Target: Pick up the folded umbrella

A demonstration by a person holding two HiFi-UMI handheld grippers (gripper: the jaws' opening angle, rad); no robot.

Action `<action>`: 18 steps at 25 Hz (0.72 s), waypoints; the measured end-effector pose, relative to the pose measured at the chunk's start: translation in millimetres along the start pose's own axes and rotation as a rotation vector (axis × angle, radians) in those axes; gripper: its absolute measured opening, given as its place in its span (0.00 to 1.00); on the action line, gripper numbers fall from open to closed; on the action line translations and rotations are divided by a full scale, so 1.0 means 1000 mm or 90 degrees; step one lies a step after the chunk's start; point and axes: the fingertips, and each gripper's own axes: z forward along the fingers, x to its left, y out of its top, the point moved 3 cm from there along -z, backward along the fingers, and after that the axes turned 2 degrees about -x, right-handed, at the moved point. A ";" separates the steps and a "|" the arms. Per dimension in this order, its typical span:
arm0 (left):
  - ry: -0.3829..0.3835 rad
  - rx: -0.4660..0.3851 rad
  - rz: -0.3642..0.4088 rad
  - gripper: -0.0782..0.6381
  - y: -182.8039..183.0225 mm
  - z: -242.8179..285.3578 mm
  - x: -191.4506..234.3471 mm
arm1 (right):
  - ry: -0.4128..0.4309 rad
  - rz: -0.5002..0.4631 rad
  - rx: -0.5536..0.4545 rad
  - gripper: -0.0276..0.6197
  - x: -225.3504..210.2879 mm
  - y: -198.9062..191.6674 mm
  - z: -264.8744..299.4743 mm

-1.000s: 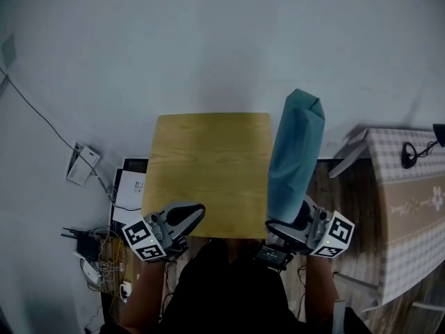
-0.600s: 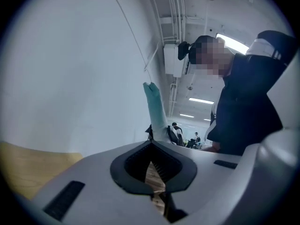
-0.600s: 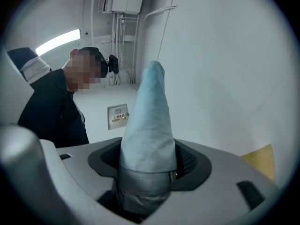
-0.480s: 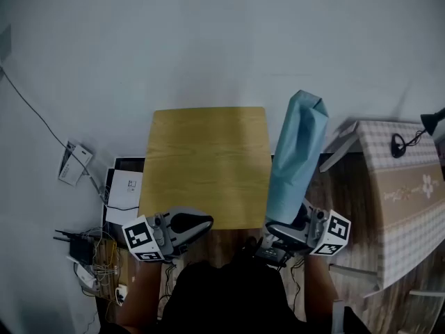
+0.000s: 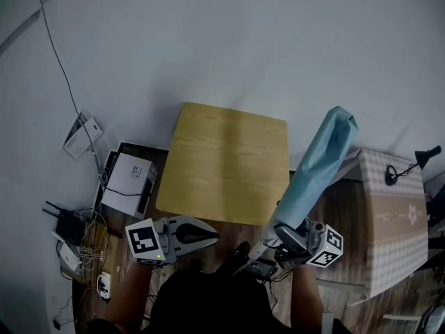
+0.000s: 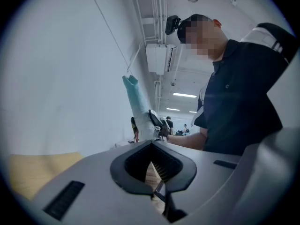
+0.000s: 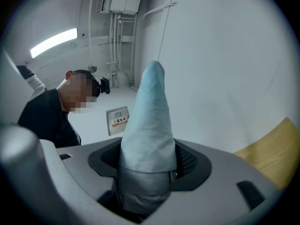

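— Where is it?
— Beside the wooden table (image 5: 222,160), off its right edge: the folded umbrella (image 5: 318,167) slants upward, its base clamped in my right gripper (image 5: 286,232).
— Your left?
— My left gripper (image 5: 203,236) has its jaws pressed together, holding nothing.

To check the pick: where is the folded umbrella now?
Head view, right side: the folded umbrella stands in the right gripper, just right of the wooden table.
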 end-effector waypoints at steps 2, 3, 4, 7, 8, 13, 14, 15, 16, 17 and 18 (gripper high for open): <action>-0.002 -0.028 -0.024 0.12 -0.002 -0.018 -0.012 | -0.005 0.005 -0.004 0.49 0.013 -0.010 0.010; 0.004 -0.043 -0.034 0.12 -0.003 -0.027 -0.015 | -0.007 0.001 -0.003 0.49 0.020 -0.015 0.014; 0.015 -0.055 -0.043 0.12 -0.004 -0.035 -0.016 | -0.009 -0.006 0.001 0.49 0.027 -0.020 0.017; 0.043 -0.079 -0.054 0.12 -0.007 -0.060 -0.010 | -0.018 -0.029 0.031 0.49 0.045 -0.033 0.025; 0.046 -0.085 -0.054 0.12 -0.007 -0.064 -0.010 | -0.021 -0.033 0.044 0.49 0.050 -0.036 0.024; 0.034 -0.093 -0.025 0.12 0.003 -0.063 -0.019 | -0.032 -0.038 0.072 0.49 0.065 -0.034 0.009; 0.033 -0.096 -0.023 0.12 0.007 -0.063 -0.021 | -0.031 -0.039 0.070 0.49 0.068 -0.033 0.007; 0.032 -0.104 -0.023 0.12 0.011 -0.061 -0.024 | -0.029 -0.039 0.069 0.49 0.071 -0.031 0.005; 0.030 -0.113 -0.023 0.12 0.016 -0.058 -0.027 | -0.025 -0.041 0.067 0.49 0.073 -0.027 0.003; 0.027 -0.119 -0.020 0.12 0.021 -0.053 -0.031 | -0.020 -0.042 0.065 0.49 0.076 -0.023 0.000; 0.026 -0.120 -0.014 0.12 0.025 -0.049 -0.036 | -0.014 -0.043 0.061 0.49 0.078 -0.020 -0.003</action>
